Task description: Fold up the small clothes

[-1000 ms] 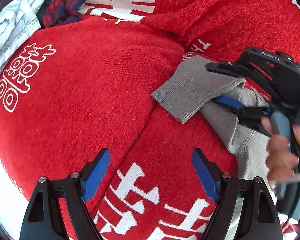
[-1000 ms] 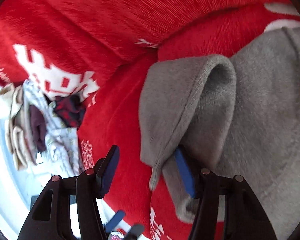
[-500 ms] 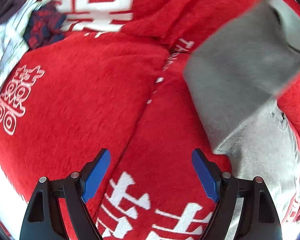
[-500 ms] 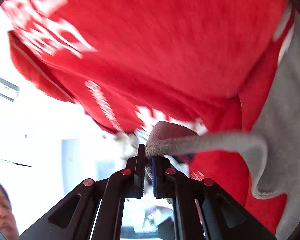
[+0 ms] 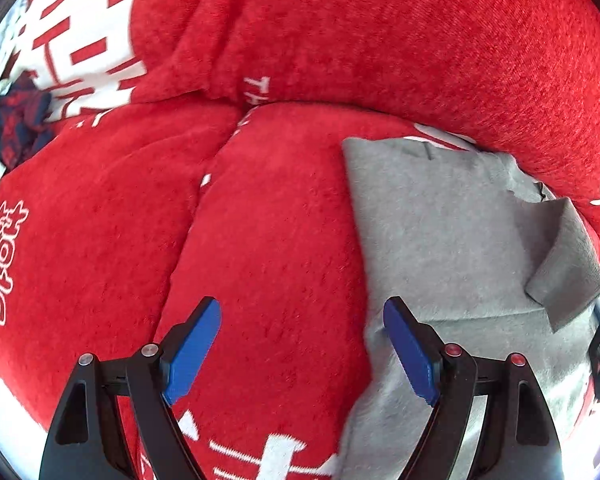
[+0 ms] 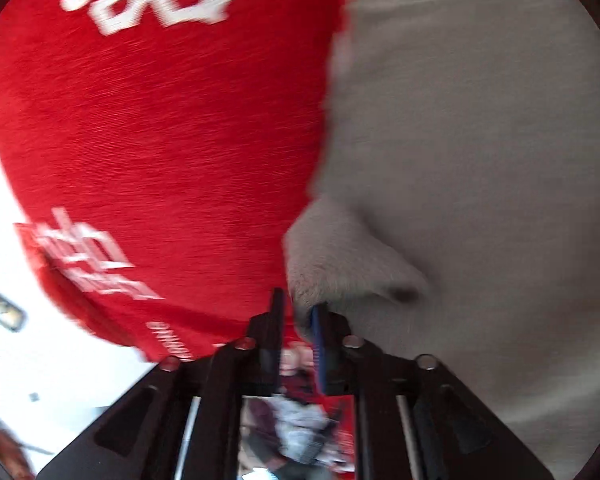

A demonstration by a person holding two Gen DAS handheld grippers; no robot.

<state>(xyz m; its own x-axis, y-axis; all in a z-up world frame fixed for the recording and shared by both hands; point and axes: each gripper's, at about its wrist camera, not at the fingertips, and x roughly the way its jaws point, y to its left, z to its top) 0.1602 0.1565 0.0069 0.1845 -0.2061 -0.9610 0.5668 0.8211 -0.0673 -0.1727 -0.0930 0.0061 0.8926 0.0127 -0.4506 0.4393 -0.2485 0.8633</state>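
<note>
right gripper (image 6: 298, 312) pinches a corner of the grey garment (image 5: 440, 232), laid on the red sofa (image 5: 280, 240) (likely to carry the fold over); left gripper (image 5: 300, 344) hovers wide open, empty.

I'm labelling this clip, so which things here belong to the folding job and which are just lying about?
In the job:
grey garment, a fold pinched in the right tool
left tool, open, beside the garment's left edge

Lying about:
red cover underneath, the work surface
dark patterned cloth, far left
</note>
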